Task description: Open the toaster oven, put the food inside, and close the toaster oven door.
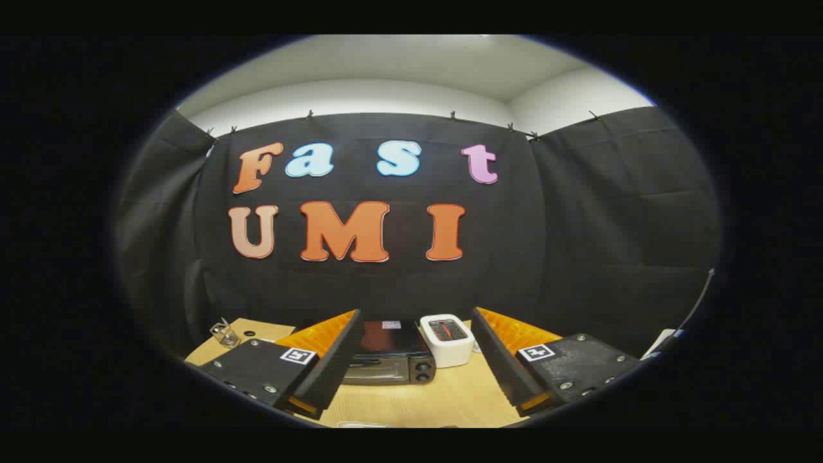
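The claw (411,376) hangs with fingers wide apart, holding nothing; straight ahead, beyond the fingertips, the toaster oven (388,360) sits at the desk's (450,399) far edge, door shut, its long axis crosswise, a white toaster (447,339) touching its right side

black toaster oven (389,360), white toaster (447,339)

Soft, even light falls from above, so the ceiling (411,64) looks bright and the wall stays dark. The tabletop (450,399) glows warm. Straight lines bend near the rim, most at 3 and 9 o'clock.
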Motion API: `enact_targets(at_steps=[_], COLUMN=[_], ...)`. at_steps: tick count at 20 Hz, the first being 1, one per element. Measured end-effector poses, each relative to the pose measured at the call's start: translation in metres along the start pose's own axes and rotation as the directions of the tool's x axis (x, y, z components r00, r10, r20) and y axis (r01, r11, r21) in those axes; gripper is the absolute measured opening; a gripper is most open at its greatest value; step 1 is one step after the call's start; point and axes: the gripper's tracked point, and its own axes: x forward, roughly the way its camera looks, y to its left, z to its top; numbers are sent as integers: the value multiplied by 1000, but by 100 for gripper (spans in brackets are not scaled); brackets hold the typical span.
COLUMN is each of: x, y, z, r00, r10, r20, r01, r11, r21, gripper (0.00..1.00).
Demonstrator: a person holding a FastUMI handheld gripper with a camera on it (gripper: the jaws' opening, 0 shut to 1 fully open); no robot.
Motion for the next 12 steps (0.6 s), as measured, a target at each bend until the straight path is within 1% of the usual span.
enact_targets(at_steps=[6, 12], x=[7, 6], y=[17, 25], z=[4, 11], r00=[1000, 1000], r10=[-2, -12], r20=[-3, 12], r01=[2, 12], r11=[1000, 1000], r21=[15, 1], gripper=[98, 98])
